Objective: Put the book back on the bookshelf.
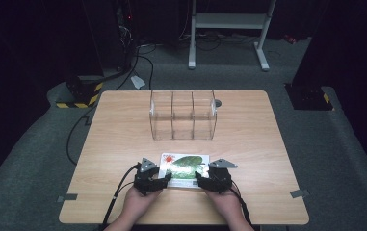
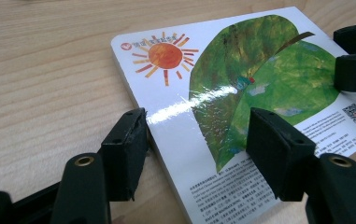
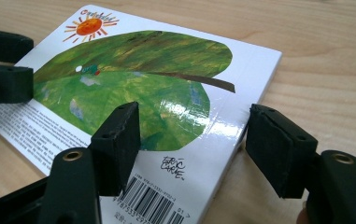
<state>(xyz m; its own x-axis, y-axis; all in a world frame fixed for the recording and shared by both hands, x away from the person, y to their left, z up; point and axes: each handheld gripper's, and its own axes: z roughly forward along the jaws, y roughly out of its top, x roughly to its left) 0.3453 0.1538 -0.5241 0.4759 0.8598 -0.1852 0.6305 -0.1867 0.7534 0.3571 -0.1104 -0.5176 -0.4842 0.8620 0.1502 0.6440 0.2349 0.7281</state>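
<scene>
At the near edge of the table [image 1: 123, 125], the left gripper [image 2: 192, 151] is straddling the left corner of a picture book [image 2: 241, 88], one jaw over the bare wood beside the cover's edge and the other over the green leaf printed on it. Its jaws are standing partly open and no pad is pressing on the cover, so nothing is held. The right gripper [image 3: 192, 144] is mirroring this at the book's right corner, likewise apart and empty, one jaw above the barcode strip and the other off the edge.

The step in hand looks like lining up for a two-sided grasp of the book, which is lying flat and face down. Next, each gripper would probably need to get a jaw under the edge and close on the board, evenly on both sides so it lifts level.

From above, the high view is showing what the gripper views are leaving out: a clear three-bay organizer [image 1: 183, 115] standing well beyond the book, a likely destination. Up close, the gripper views are giving the gaps between the pads and the cover.
</scene>
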